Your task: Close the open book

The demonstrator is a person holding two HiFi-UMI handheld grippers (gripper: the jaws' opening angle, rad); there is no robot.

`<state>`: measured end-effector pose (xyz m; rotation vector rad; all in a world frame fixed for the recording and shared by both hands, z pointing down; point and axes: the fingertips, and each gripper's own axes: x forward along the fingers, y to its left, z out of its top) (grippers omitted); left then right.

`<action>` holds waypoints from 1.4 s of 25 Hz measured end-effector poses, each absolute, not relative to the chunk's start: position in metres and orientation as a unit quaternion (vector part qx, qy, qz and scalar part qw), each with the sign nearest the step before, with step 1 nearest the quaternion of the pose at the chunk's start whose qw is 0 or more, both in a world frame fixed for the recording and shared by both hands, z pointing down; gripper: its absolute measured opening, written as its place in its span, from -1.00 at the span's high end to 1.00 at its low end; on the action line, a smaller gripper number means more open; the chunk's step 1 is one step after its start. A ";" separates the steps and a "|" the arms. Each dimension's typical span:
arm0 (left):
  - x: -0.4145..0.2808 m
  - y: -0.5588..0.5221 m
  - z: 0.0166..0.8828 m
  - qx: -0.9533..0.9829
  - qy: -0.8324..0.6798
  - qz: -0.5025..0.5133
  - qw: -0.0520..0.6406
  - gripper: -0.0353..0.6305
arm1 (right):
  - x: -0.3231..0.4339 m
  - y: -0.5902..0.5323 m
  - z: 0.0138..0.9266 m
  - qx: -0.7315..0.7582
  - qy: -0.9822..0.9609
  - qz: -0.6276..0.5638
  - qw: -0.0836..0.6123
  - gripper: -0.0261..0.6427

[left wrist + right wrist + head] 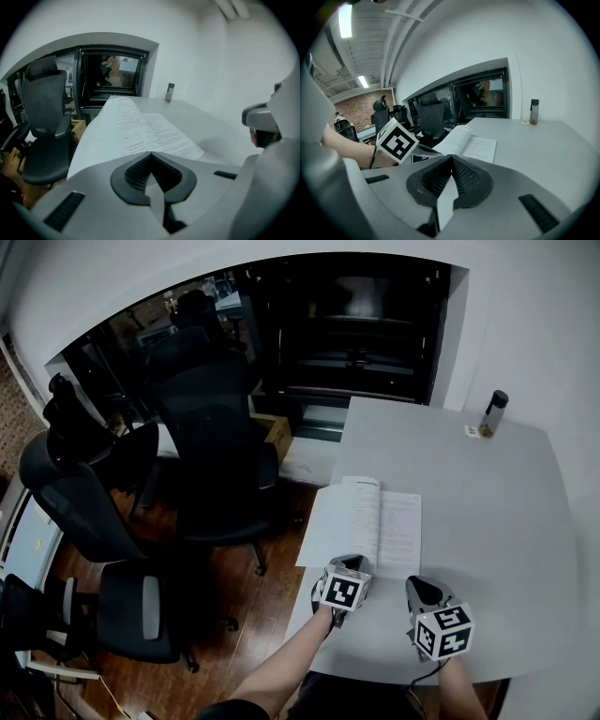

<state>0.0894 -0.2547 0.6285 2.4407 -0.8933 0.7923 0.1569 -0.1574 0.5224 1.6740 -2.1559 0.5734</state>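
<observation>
Your left tool and right tool both have their jaws pressed together, holding nothing, just on the near side of the open book. It lies at the left edge of the surface. Shove the left page with closed tips and you may crumple it, or slide the open book off that edge.

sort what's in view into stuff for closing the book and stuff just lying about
For the job: open book, left gripper, right gripper, both shut and empty.
Lying about: bottle, small object beside it, office chairs.
</observation>
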 end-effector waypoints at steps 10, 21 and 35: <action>0.145 -0.222 0.579 0.913 -0.276 0.246 0.170 0.88 | 0.179 -0.147 0.508 0.604 -0.756 0.189 0.167 0.91; 0.096 -0.229 0.575 0.901 -0.315 0.245 0.170 0.88 | 0.150 -0.164 0.502 0.581 -0.778 0.181 0.157 0.91; -0.016 -0.270 0.628 0.856 -0.379 0.284 0.206 0.88 | 0.090 -0.194 0.521 0.548 -0.796 0.193 0.170 0.91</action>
